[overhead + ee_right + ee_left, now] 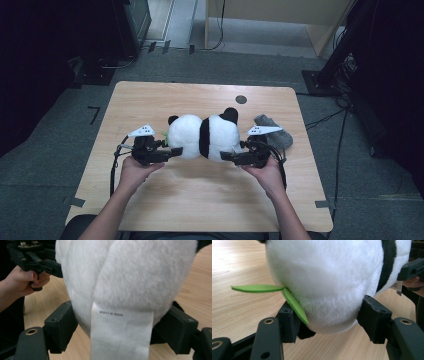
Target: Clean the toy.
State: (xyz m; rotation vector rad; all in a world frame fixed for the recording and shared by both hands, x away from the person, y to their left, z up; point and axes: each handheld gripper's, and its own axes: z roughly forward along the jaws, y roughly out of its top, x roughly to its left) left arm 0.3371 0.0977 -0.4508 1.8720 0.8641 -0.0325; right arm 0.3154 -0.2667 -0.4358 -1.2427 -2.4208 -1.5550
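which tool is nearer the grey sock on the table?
Right. The right tool grips the black-and-white plush panda at its end beside the grey knitted sock; the left tool is at the panda's far end.

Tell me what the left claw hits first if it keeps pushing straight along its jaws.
The toy panda: its white plush already sits between the left claw's jaws, so it would likely press straight into that.
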